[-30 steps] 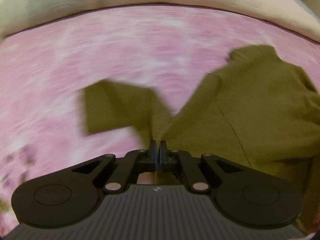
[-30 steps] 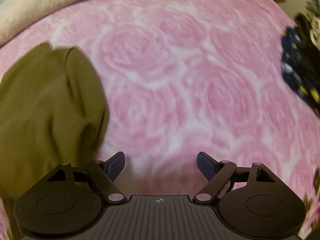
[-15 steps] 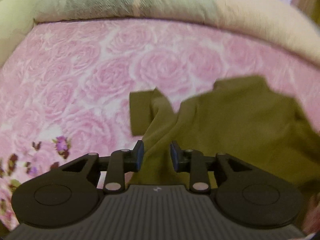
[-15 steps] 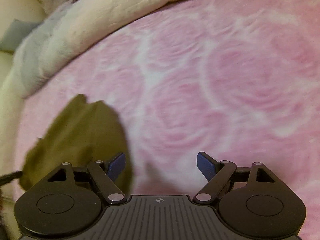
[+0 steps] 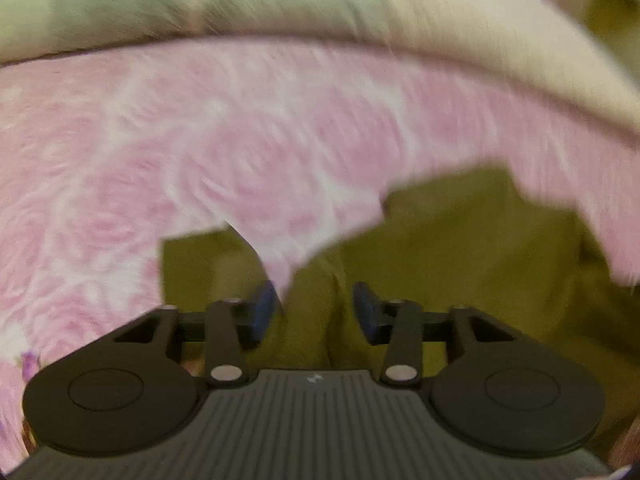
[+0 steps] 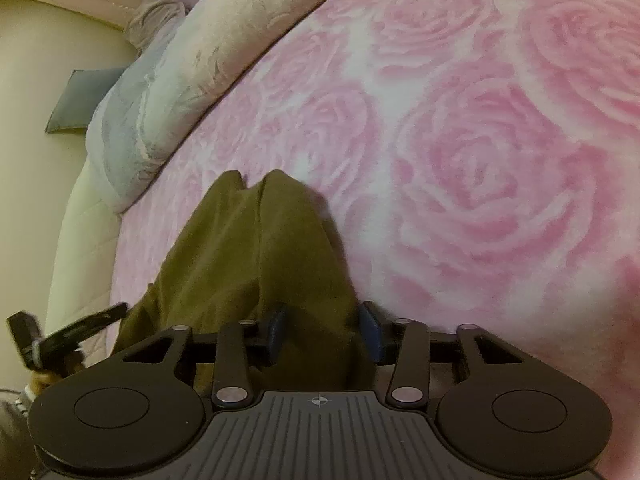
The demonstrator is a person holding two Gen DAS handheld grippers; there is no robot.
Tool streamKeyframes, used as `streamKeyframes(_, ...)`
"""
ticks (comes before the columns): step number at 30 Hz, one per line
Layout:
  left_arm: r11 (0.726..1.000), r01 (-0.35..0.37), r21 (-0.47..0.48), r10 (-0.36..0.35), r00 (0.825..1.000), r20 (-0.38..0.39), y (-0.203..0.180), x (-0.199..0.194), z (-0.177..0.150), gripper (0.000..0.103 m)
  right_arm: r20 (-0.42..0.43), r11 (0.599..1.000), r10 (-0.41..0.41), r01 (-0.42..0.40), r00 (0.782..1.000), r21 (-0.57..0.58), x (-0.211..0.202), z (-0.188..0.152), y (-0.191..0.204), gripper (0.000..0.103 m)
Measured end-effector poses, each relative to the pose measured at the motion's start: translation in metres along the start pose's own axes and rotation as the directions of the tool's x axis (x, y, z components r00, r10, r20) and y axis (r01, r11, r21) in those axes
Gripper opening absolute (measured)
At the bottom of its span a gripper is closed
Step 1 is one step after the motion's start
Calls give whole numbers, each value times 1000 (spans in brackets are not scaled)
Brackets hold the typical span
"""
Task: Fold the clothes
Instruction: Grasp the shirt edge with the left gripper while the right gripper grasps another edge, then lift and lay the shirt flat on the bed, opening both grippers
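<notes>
An olive-green garment [image 5: 472, 248] lies on the pink rose-patterned bedspread [image 5: 200, 152]. In the blurred left wrist view a sleeve [image 5: 200, 264] spreads to the left. My left gripper [image 5: 314, 312] is open, with a fold of the cloth lying loose between its blue pads. In the right wrist view the garment [image 6: 256, 256] runs away from me. My right gripper [image 6: 322, 330] is open, its jaws partly drawn in on either side of the cloth's near edge.
A cream and grey-green duvet [image 5: 240, 4] is bunched along the far side of the bed; it also shows in the right wrist view [image 6: 172, 80]. The other gripper [image 6: 64, 336] shows at the lower left of the right wrist view.
My left gripper let go of the garment and opened wide. My right gripper swung left over the garment, and its jaws narrowed around the cloth.
</notes>
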State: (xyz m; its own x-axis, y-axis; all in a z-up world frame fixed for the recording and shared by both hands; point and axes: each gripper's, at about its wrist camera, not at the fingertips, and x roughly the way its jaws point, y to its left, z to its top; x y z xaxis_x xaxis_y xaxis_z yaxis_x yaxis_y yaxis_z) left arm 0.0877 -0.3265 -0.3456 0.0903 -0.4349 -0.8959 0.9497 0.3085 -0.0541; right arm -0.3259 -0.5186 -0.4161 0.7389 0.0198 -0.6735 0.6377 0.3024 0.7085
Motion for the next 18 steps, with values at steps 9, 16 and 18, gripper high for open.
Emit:
streamKeyframes(9, 991, 101, 88, -116, 977, 178, -40, -51, 34, 1, 292, 989, -30, 71, 956, -132, -137, 9, 47, 0)
streamKeyframes(16, 969, 100, 225, -190, 884, 427, -106, -59, 147, 12, 586, 888, -153, 371, 796, -272, -231, 64, 99, 0)
streamKeyframes(18, 984, 28, 175, -105, 886, 452, -123, -42, 170, 33, 667, 837, -245, 501, 704, -221, -226, 97, 99, 0)
